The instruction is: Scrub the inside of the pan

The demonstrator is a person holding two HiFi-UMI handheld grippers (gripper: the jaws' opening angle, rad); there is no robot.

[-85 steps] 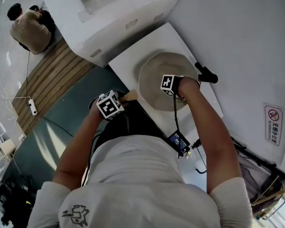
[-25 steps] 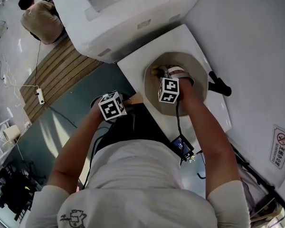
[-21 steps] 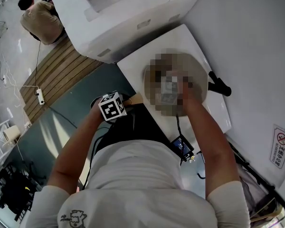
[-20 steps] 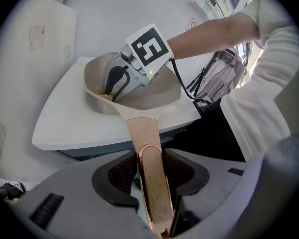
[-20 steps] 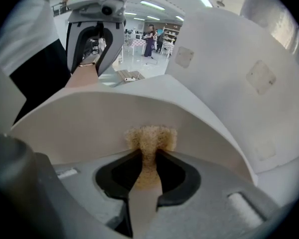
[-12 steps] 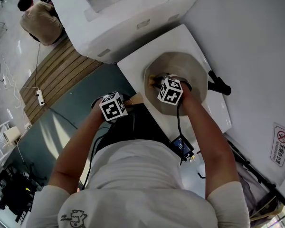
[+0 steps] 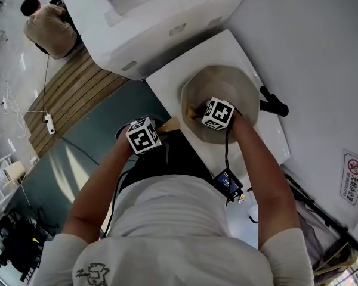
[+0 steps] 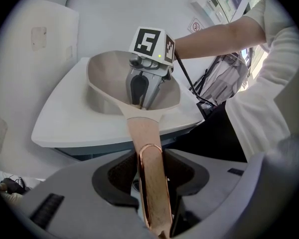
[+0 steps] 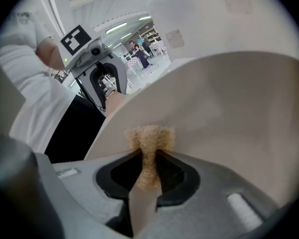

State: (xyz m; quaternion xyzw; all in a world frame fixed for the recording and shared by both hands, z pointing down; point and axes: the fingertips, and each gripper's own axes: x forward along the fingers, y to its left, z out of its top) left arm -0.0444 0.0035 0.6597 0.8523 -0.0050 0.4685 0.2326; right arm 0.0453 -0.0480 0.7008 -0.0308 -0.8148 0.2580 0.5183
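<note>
Beige, round, shallow metal pan (image 7: 238, 88) sits on the white tabletop (image 7: 167, 79) directly in front of the person. Its long pale-wood handle (image 8: 141, 133), edged at the end by a copper-coloured loop, leaves the rim on the near-left side and points back toward the person's left. The long axis of this handle runs straight along the left gripper (image 8: 152, 171), with the bowl at the far end. That gripper's jaws are clamped on the handle at its loop end and steady the pan from outside the bowl. The right gripper (image 9: 148, 168) is the nearer of the two to the working surface, being down inside the bowl. Its jaws are clenched on a tan, fibrous scouring pad (image 9: 149, 136), and the free end of the pad protrudes forward. The pad touches the inner wall just below the rim, on the side where the handle joins. From there the unscrubbed bulk of the interior lies ahead and to the right of the pad, toward the far wall. Assessment: scrubbing is in hand, and the next stroke should run away from the handle root, across the floor of the pan. The left grip would have to resist that push along the handle axis. Whether the pad is wet or soaped cannot be determined.
</note>
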